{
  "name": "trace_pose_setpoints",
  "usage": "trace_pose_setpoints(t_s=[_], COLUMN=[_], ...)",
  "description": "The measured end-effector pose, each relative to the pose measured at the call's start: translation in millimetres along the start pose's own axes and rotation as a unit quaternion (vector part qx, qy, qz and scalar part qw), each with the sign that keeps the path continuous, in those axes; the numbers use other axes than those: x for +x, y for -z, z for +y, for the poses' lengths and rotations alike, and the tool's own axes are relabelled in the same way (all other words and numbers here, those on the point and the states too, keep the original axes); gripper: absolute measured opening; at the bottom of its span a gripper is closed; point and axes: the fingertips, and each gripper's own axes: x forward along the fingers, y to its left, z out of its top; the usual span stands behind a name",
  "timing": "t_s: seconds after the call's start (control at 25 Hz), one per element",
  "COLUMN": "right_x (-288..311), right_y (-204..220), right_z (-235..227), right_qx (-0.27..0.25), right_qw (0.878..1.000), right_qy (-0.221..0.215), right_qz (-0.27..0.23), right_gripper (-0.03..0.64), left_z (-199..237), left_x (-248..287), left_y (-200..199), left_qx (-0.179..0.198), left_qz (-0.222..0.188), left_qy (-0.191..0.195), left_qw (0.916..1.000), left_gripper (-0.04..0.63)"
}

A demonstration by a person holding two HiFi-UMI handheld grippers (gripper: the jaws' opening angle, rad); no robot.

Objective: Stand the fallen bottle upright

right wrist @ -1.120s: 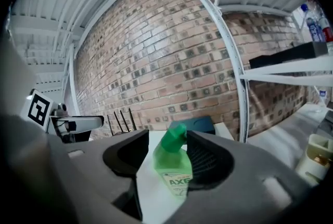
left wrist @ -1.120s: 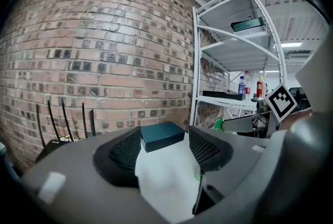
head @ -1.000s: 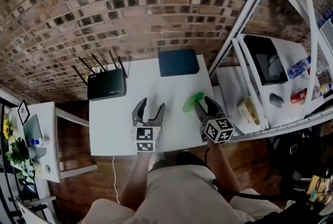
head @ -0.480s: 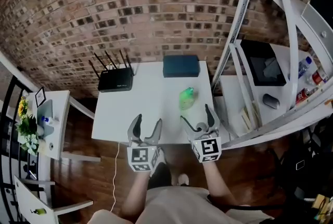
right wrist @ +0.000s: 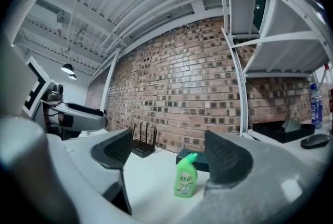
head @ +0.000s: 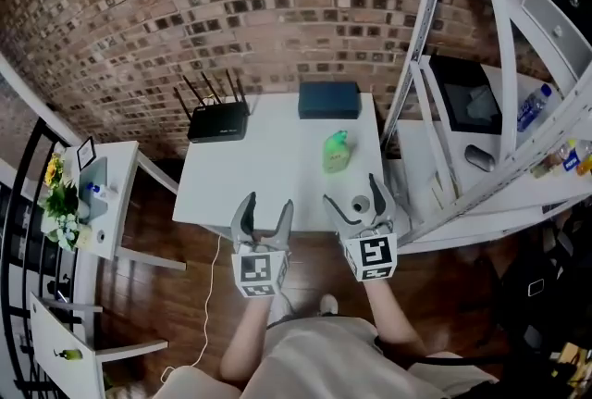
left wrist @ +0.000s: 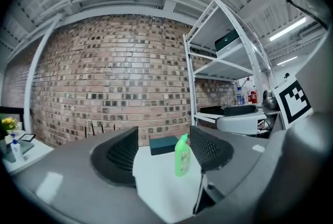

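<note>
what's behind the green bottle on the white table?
A dark box sits behind the upright green bottle, near the brick wall. In the right gripper view the bottle covers part of the box's front, so that part can't be seen.

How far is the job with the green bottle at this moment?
Done: the green bottle stands upright on the white table. In hand: nothing; the left gripper and the right gripper are open, empty and away from it. Left: nothing visible.
</note>
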Motion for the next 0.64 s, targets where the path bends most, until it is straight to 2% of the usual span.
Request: trace_pose_setpoints(t_s=[0.12, 0.24, 0.64], right_x=[2.5, 7.4, 3.5], right_y=[-7.8, -15.2, -23.5], right_z=[13.4, 22.0, 32.6], right_qx=[0.004, 0.014, 0.011], right_qw=[1.000, 1.000, 0.999], right_qy=[-0.004, 0.003, 0.046], right_qz=[0.008, 0.000, -0.013], right_gripper=[0.416, 0.416, 0.416], left_z=[-0.2, 12.3, 44.3], left_x=[-2.5, -7.0, -19.4], left_y=[-12.6, -18.9, -14.3], left_qx=[0.006, 0.027, 0.008], left_qz=[-0.004, -0.011, -0.028], left_qy=[0.011, 0.008, 0.001], left_qw=[0.9999, 0.9995, 0.9996], left_gripper=[0.318, 0.318, 0.318])
